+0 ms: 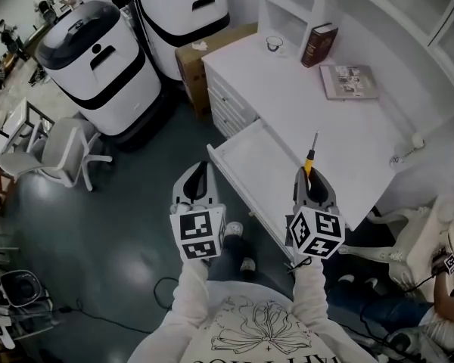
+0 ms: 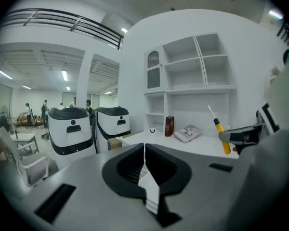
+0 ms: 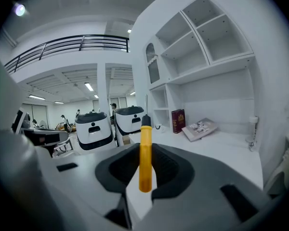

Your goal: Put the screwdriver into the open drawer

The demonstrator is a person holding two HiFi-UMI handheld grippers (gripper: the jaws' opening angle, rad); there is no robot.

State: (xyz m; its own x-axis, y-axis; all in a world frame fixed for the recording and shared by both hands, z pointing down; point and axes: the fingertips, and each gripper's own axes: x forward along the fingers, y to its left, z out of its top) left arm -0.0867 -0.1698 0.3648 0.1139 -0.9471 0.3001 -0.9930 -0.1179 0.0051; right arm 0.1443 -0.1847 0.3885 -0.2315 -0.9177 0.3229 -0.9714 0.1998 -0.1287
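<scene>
The screwdriver (image 1: 310, 157) is gripped by its yellow handle between the jaws of the right gripper (image 1: 312, 178). The black collar and metal shaft project forward past the jaw tips. In the right gripper view the handle (image 3: 145, 153) runs along the line of the jaws, clamped from both sides. This hold is judged to keep the tool in line with the reach, so that it can be lowered flat into the drawer.

The left gripper (image 1: 197, 181) is carried level with the right one, to the left of the drawer's front left corner and over the floor. Its jaws (image 2: 144, 150) are pressed together with nothing between them. It is judged to be idle in this step.

In the head view the tool is seen over the right part of the open drawer (image 1: 246, 153), its tip reaching the front edge of the desk top (image 1: 318, 112). Its height above the drawer cannot be told. The drawer interior appears white and bare.

At the desk's back edge a dark red book (image 1: 318, 44) stands upright, with a booklet (image 1: 349, 81) lying flat beside it. White shelving (image 1: 291, 10) rises behind. Two white-and-black machines (image 1: 98, 66), a cardboard box (image 1: 193, 55) and a chair (image 1: 60, 153) stand on the dark floor (image 1: 129, 233) to the left.
</scene>
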